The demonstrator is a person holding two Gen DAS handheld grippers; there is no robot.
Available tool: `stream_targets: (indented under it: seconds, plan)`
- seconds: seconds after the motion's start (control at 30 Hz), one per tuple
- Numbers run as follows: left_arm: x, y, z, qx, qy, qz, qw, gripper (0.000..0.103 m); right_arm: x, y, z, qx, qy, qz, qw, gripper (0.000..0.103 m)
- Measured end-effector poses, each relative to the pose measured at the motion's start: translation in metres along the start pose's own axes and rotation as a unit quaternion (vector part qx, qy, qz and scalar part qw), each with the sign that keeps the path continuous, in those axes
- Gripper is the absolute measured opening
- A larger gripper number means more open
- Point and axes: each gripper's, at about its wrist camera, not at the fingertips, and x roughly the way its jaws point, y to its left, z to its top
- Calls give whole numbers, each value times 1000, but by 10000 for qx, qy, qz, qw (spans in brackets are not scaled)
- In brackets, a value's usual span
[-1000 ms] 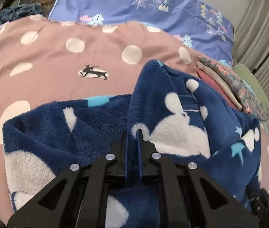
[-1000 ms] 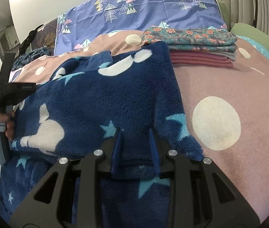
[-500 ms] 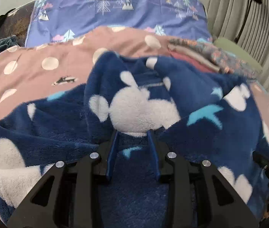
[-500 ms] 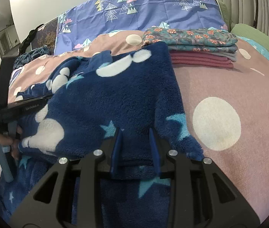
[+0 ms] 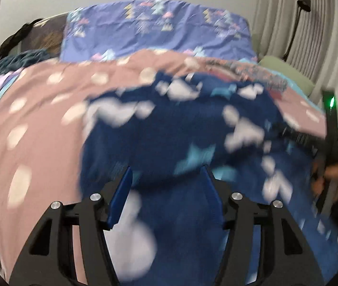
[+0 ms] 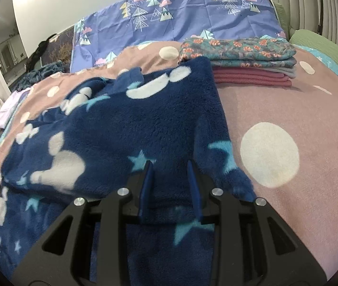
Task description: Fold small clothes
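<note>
Pinching plush navy fleece garment (image 6: 126, 128), right claw (image 6: 170, 166).

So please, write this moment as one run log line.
left tongs: just opened, empty | right tongs: shut on navy fleece garment | fold unfinished

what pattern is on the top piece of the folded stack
Teal with orange-red flowers, on the top piece of the folded stack; clearest in the right wrist view.

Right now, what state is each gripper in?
Left gripper: open, jaws just been opening, gripping nothing.
Right gripper: shut on the fleece.
</note>
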Motion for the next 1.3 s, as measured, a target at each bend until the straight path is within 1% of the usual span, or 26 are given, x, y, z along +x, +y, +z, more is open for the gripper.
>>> stream_targets:
  seconds: [0.07, 0.1, 0.13, 0.17, 0.23, 0.3, 0.37, 0.4, 0.43, 0.5, 0.63, 0.7, 0.77, 0.8, 0.87, 0.9, 0.93, 0.97, 1.0, 1.07, 1.1, 1.13, 1.17, 1.2, 1.27, 1.3]
  plan:
    - [-12, 11, -20, -95, 43, 58, 9999, 60, -22, 6, -10, -132, 13, 222, 9997, 30]
    - [-18, 18, -31, -198, 84, 79, 9997, 61, -29, 10, -18, -225, 179, 578, 9979, 24]
    - [-23, 26, -42, -367, 150, 99, 9992, 61, -37, 15, -33, -297, 574, 1232, 9903, 20]
    - [-27, 33, -50, -515, 201, 99, 9984, 61, -45, 19, -48, -343, 862, 1664, 9817, 20]
    - [-40, 45, -64, -820, 238, 79, 9963, 62, -61, 29, -80, -518, 1311, 2092, 9677, 19]
    - [-49, 49, -74, -881, 270, 136, 9957, 64, -79, 36, -107, -708, 1508, 2240, 9602, 18]
    - [-55, 48, -83, -849, 323, 81, 9958, 64, -106, 41, -129, -933, 1480, 2318, 9569, 18]
    - [-57, 46, -86, -834, 343, 52, 9959, 64, -116, 40, -137, -916, 1524, 2461, 9528, 18]
    - [-60, 45, -90, -827, 356, 17, 9959, 64, -125, 38, -146, -781, 1675, 2783, 9425, 18]
    - [-62, 41, -93, -834, 388, -49, 9958, 64, -137, 34, -162, -550, 1864, 3129, 9297, 18]
    - [-66, 32, -104, -753, 474, -165, 9959, 64, -152, 34, -188, -399, 2008, 3366, 9191, 20]
    - [-67, 30, -112, -738, 512, -158, 9958, 66, -156, 35, -193, -439, 1990, 3413, 9176, 20]
    - [-70, 31, -119, -859, 491, -206, 9949, 66, -158, 46, -197, -409, 2055, 3533, 9118, 20]
    - [-72, 31, -121, -921, 477, -228, 9943, 66, -160, 48, -197, -407, 2092, 3625, 9073, 20]
    - [-80, 34, -124, -1053, 449, -285, 9930, 66, -165, 49, -194, -394, 2178, 3937, 8922, 20]
    - [-86, 35, -128, -1087, 428, -324, 9926, 66, -169, 49, -194, -356, 2203, 4085, 8850, 31]
    - [-89, 36, -131, -1101, 419, -332, 9925, 66, -173, 50, -195, -285, 2191, 4212, 8797, 51]
    - [-93, 37, -135, -1122, 415, -333, 9923, 66, -176, 49, -195, -215, 2159, 4264, 8781, 56]
    - [-96, 39, -138, -1182, 413, -320, 9916, 66, -178, 49, -195, -140, 2133, 4323, 8760, 58]
    - [-101, 41, -147, -1259, 450, -370, 9903, 66, -178, 47, -195, 84, 2174, 4520, 8651, 60]
    - [-104, 41, -153, -1278, 450, -406, 9899, 66, -176, 48, -195, 168, 2203, 4563, 8620, 62]
    - [-106, 41, -156, -1264, 439, -430, 9901, 66, -173, 50, -195, 187, 2233, 4531, 8628, 62]
    - [-107, 40, -158, -1243, 434, -437, 9903, 66, -169, 54, -196, 135, 2278, 4379, 8696, 61]
    - [-109, 39, -161, -1218, 425, -443, 9907, 66, -162, 61, -198, 40, 2366, 4145, 8787, 57]
    - [-111, 38, -163, -1232, 412, -464, 9904, 66, -154, 69, -201, 15, 2433, 4025, 8825, 27]
    - [-112, 38, -164, -1248, 410, -472, 9902, 66, -149, 73, -202, 42, 2507, 3983, 8823, 6]
